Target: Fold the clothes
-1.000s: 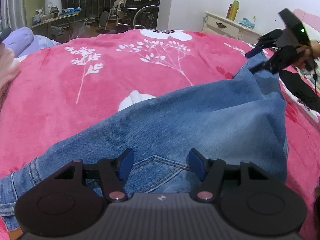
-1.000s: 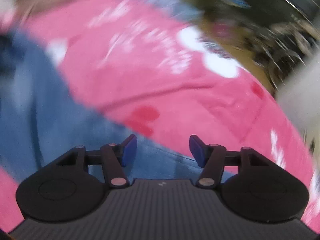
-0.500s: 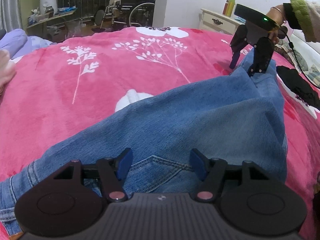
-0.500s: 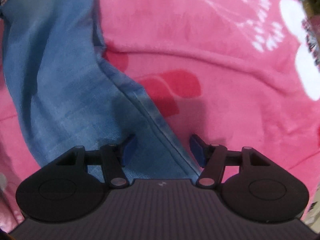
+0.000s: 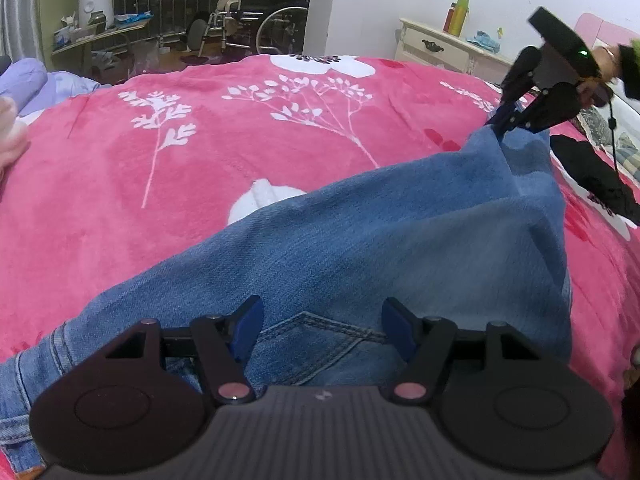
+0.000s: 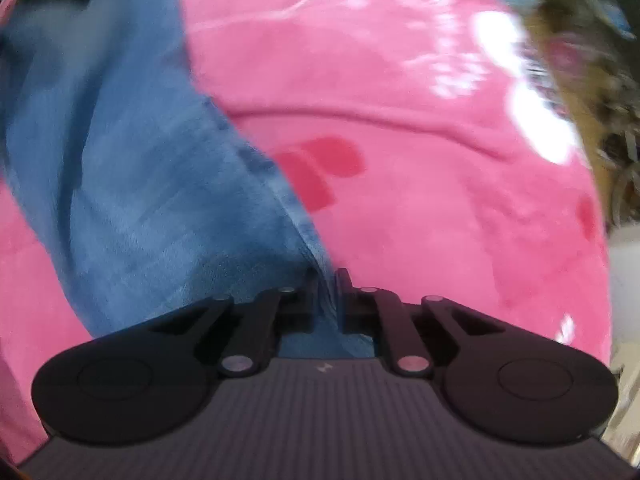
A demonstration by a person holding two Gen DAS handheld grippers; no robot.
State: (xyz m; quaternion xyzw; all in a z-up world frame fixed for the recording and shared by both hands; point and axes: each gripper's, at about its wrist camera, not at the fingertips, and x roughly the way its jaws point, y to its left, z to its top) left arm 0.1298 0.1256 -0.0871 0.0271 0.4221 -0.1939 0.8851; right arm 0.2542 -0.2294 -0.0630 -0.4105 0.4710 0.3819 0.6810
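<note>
Here, jeans point(image 6: 132, 184) in right gripper point(image 6: 328, 292)

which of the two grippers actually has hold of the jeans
The right gripper: its jaws are pinched shut on the edge of the jeans, lifting it off the pink blanket. The left gripper is open over the waist end, gripping nothing.

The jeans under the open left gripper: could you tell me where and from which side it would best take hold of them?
Probably the waistband edge of the jeans, near the stitched back pocket directly below the left gripper. Come straight down from above: the denim lies flat on the pink blanket there, and the right gripper already pinches the far leg end.
</note>
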